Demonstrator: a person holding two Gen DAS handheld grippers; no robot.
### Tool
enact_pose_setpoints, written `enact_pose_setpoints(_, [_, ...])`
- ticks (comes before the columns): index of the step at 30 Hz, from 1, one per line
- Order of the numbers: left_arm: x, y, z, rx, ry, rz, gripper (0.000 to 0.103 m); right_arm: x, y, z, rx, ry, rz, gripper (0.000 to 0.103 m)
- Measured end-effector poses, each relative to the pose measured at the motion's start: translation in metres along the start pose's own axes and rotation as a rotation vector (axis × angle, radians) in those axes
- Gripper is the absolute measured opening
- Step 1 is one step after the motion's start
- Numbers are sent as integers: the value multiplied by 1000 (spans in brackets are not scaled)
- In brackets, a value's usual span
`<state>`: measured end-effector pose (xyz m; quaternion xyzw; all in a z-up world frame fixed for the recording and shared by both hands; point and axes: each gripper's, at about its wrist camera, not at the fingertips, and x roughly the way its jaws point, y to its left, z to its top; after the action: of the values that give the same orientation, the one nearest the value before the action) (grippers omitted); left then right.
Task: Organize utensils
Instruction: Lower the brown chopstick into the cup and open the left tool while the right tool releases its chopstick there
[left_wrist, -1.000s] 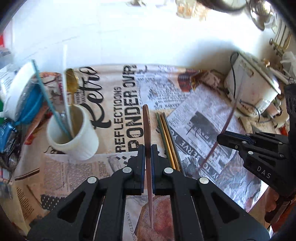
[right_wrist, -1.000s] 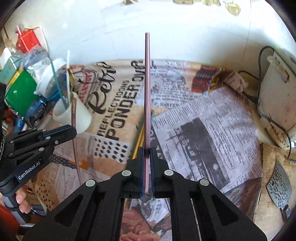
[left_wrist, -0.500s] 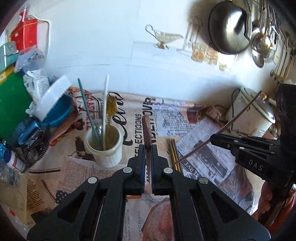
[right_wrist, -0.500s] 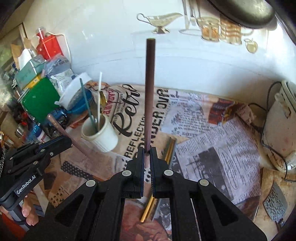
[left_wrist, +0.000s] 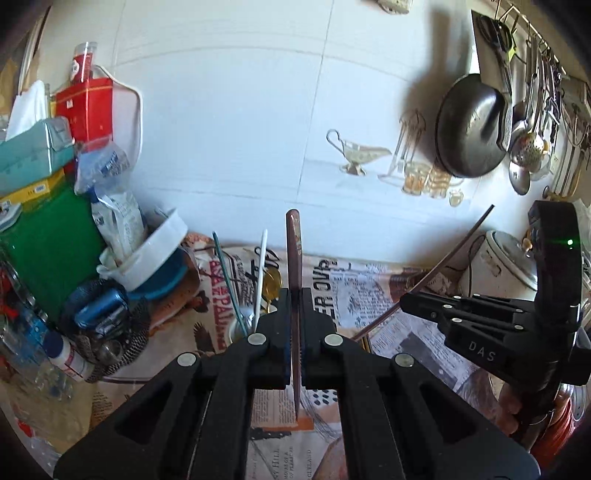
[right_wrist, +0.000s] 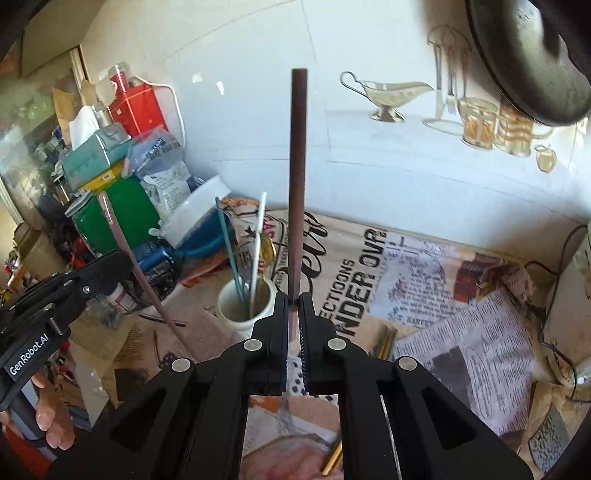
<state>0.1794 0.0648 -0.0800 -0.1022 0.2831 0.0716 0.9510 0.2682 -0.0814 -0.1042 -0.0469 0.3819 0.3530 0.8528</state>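
My left gripper (left_wrist: 294, 295) is shut on a brown chopstick (left_wrist: 294, 254) that stands upright between its fingers. My right gripper (right_wrist: 293, 299) is shut on a second brown chopstick (right_wrist: 297, 177), also upright. Each gripper shows in the other's view: the right gripper (left_wrist: 406, 301) at right, the left gripper (right_wrist: 122, 260) at left. A white cup (right_wrist: 240, 317) on the newspaper holds a teal stick, a white stick and a gold spoon (right_wrist: 266, 249). It stands just left of the right gripper; in the left wrist view the cup (left_wrist: 236, 330) is mostly hidden behind the fingers.
Gold chopsticks (right_wrist: 386, 341) lie on the newspaper-covered counter (right_wrist: 461, 295). Boxes, bags and a blue bowl (right_wrist: 199, 243) crowd the left side. A white rice cooker (left_wrist: 506, 258) stands at right. A dark pan (left_wrist: 469, 136) and utensils hang on the tiled wall. A cleaver (right_wrist: 546, 439) lies at front right.
Both grippers have risen and tilted up with their chopsticks, so the wall now fills the views. The cup has come closer to both grippers.
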Motion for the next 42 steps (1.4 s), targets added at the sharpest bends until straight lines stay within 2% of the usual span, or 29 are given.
enact_pose_setpoints(9, [-6, 25, 35, 9, -56, -5, 2, 12, 27, 26, -12, -34, 28, 5])
enact_pose_setpoints(17, [13, 42, 55, 33, -68, -12, 2, 37, 41, 40, 0, -23, 36, 5])
enact_pose_setpoints(22, [38, 51, 52, 27, -33, -28, 2, 62, 41, 37, 19, 24, 25, 5])
enact_pose_setpoints(32, [98, 73, 27, -7, 102, -59, 0, 120, 38, 17, 53, 168, 1, 5])
enact_pose_setpoints(42, [128, 87, 13, -12, 191, -71, 0, 149, 41, 11, 64, 224, -24, 6])
